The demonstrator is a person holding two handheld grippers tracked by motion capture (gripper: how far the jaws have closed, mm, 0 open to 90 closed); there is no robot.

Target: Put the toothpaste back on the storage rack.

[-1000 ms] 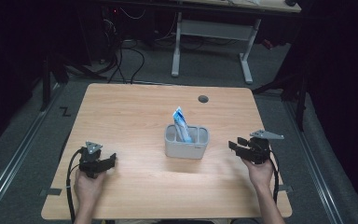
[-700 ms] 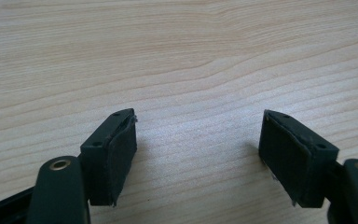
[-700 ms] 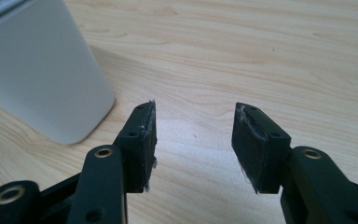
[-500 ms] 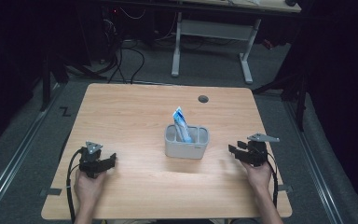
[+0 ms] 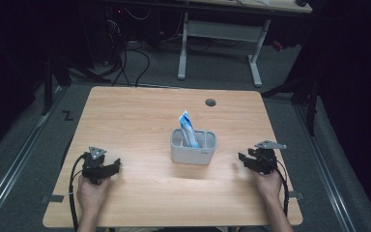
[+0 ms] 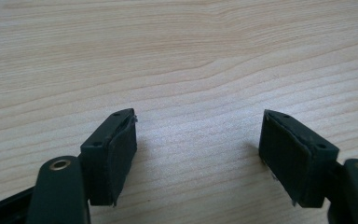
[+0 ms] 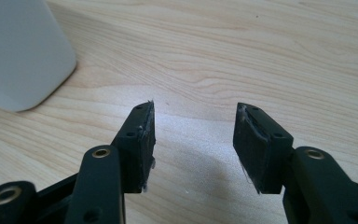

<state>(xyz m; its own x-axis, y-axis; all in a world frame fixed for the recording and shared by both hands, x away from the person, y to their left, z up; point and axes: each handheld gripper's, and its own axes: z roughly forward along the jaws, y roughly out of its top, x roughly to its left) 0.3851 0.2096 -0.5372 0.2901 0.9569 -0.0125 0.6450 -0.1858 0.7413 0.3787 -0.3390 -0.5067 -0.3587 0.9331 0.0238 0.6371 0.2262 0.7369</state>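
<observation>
While both hands rest low over the near part of the tabletop (image 5: pixel 140 111), a grey holder (image 5: pixel 193 151) stands upright between them, slightly right of the tabletop's centre and closer to the near edge than to the far one. From the holder's left compartment rises a blue-and-white packet (image 5: pixel 187 126), tilted toward the far left; what the right compartment contains cannot be told.

Left tool (image 5: pixel 111 166): held by the left hand (image 5: pixel 92 191) near the near-left corner, pointing right toward the holder and well apart from it. In the left gripper view its two black jaws stand wide apart over bare wood, released, with nothing between the pads (image 6: pixel 121 154). A black cable (image 5: pixel 72 186) loops from the tool back along the forearm toward the near edge.

Right tool (image 5: pixel 244 161): held by the right hand (image 5: pixel 269 184) near the right edge, pointing left toward the holder, near it without touching. In the right gripper view the jaws are likewise parted and released, gripping nothing, with wood grain showing between the pads (image 7: pixel 258 144); the rounded lower corner of the holder (image 7: pixel 21 56) stands at upper left, apart from the left jaw. A grey three-cornered plate (image 5: pixel 269 144) sits on top of this tool.

A dark round hole (image 5: pixel 210 102) marks the tabletop close to the far edge, right of centre.
</observation>
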